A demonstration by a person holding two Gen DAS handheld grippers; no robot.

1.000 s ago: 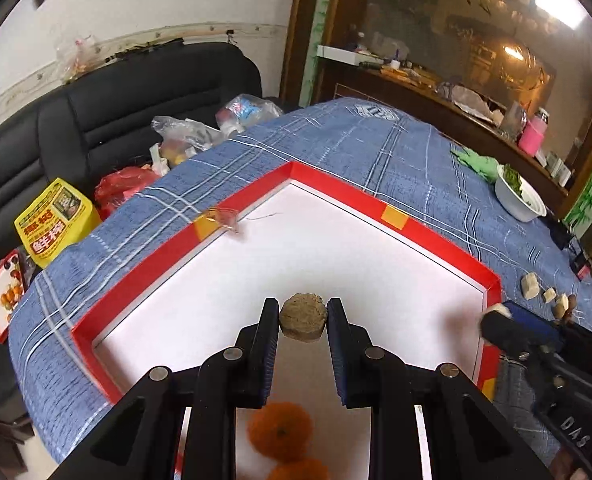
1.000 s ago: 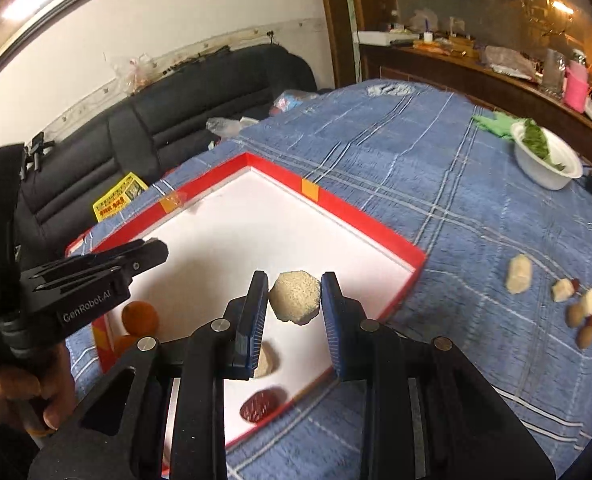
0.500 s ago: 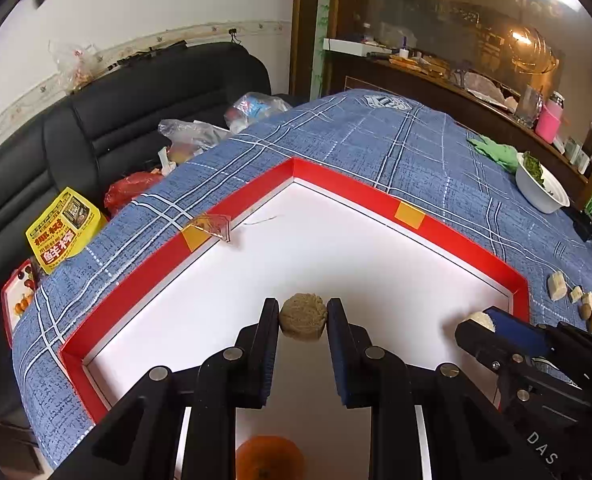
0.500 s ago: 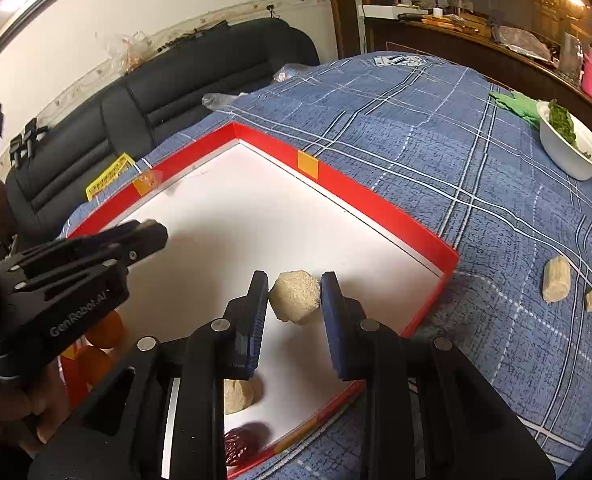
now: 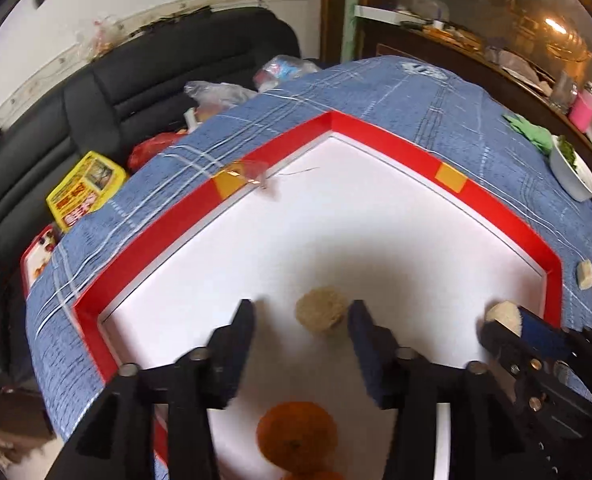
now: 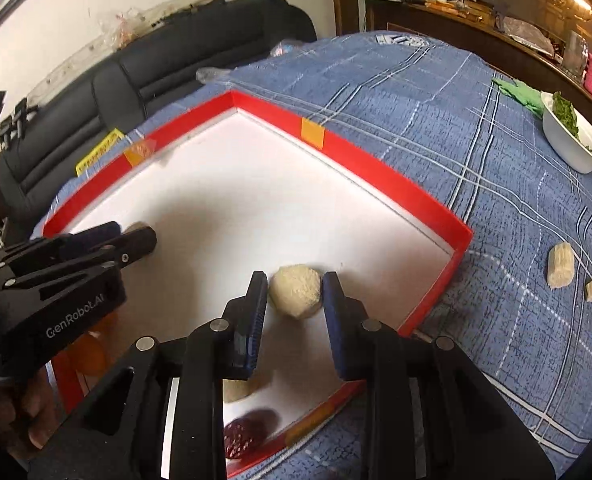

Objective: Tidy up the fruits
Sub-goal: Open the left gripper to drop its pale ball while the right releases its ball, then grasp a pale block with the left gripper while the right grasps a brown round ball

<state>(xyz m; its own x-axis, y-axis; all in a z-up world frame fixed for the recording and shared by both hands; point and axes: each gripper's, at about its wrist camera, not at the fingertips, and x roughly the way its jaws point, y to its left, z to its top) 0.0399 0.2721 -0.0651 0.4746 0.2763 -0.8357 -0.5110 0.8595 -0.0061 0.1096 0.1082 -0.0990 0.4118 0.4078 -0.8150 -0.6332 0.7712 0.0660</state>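
Now the left gripper (image 5: 301, 314) stands spread wide, its tan lump (image 5: 321, 312) lying between the fingers nearer the right one; the right gripper (image 6: 294, 300) brackets a pale lump (image 6: 296, 290) without visibly pinching, both inside the red tray (image 5: 396, 146)

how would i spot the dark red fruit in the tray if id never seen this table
Find the red-rimmed white tray on the blue plaid tablecloth. Go to the tray's near edge, below the right gripper and the pale lump between its fingers. The dark red fruit lies there, the only wrinkled, glossy maroon piece beside beige lumps and oranges.
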